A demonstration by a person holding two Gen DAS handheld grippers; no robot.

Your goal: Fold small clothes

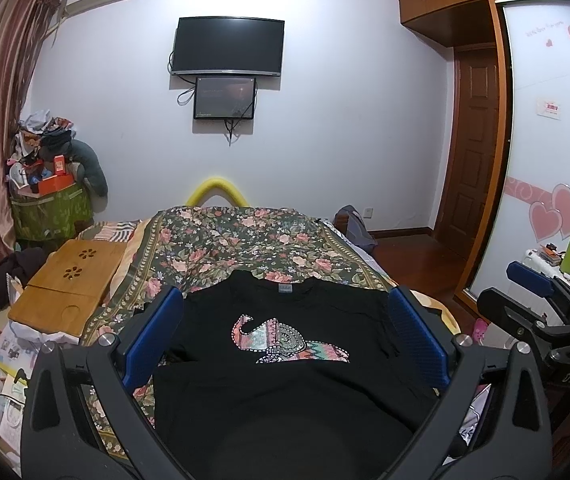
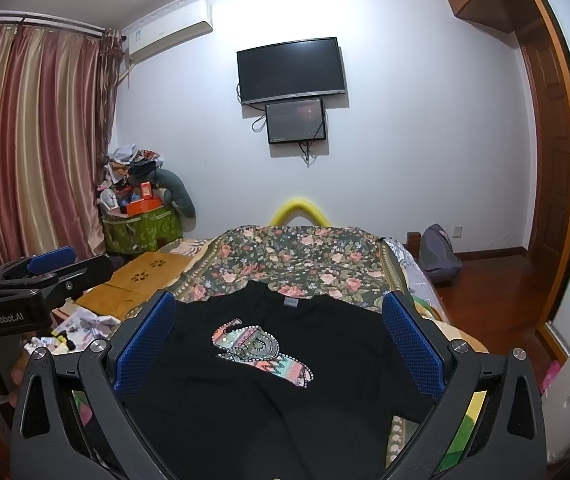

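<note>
A black T-shirt [image 1: 285, 384] with a pink patterned elephant print lies spread face up on the floral bed cover [image 1: 245, 240], collar toward the far end. My left gripper [image 1: 285, 300] hovers above it, open, blue pads wide apart with nothing between them. In the right wrist view the same black T-shirt [image 2: 269, 400] lies under my right gripper [image 2: 279, 304], which is also open and holds nothing. The right gripper [image 1: 541, 292] shows at the right edge of the left view; the left gripper [image 2: 45, 268] shows at the left edge of the right view.
A bamboo lap tray [image 1: 65, 284] rests on the bed's left side above scattered papers [image 1: 9, 360]. A green basket [image 1: 51, 208] piled with clutter stands in the far left corner by the curtains [image 2: 33, 140]. A wardrobe [image 1: 553, 140] and wooden door [image 1: 473, 140] stand right.
</note>
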